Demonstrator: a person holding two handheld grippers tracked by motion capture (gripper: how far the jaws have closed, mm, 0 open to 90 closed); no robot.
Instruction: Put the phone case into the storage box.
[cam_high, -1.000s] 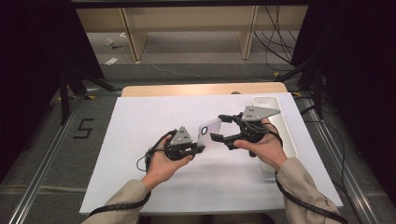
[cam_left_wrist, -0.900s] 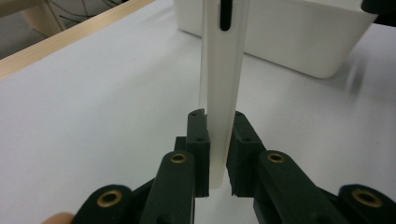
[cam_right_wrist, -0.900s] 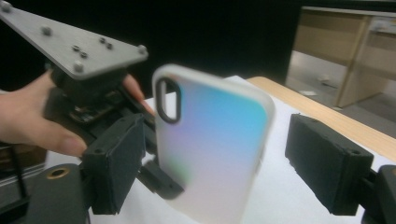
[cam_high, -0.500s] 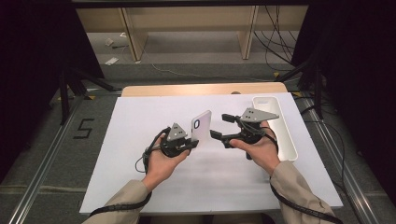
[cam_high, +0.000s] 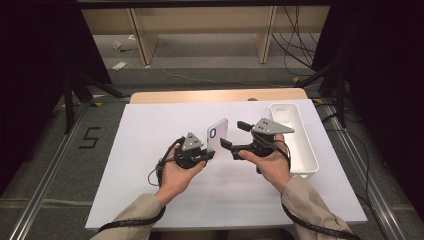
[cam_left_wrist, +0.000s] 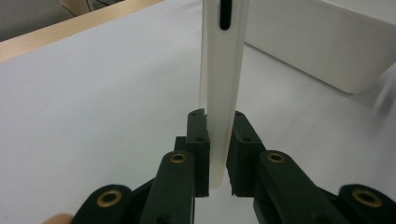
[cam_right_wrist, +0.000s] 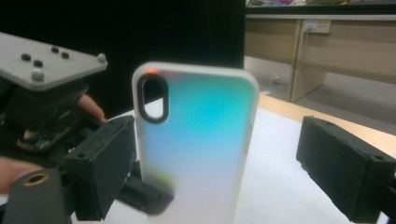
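on the white table sheet (cam_high: 150, 150), the long white plastic bin (cam_high: 300, 150) waits at three o'clock. we keep our left gripper (cam_high: 204, 156) clamped on the translucent white phone case (cam_high: 218, 134), upright at centre, so our right gripper (cam_high: 233, 136), jaws just widened and empty, can take it.

In front of me a white board (cam_high: 150, 165) covers nearly the whole table (cam_high: 200, 96), so that of the tabletop itself I see just a light wooden strip along the far edge. Directly on the board lies one thing: a long white tray (cam_high: 306, 150) with upright walls, set lengthwise by the right edge. My left claw's camera catches that tray (cam_left_wrist: 336, 46) as a plain white wall resting flat on the matte white sheet (cam_left_wrist: 93, 102).
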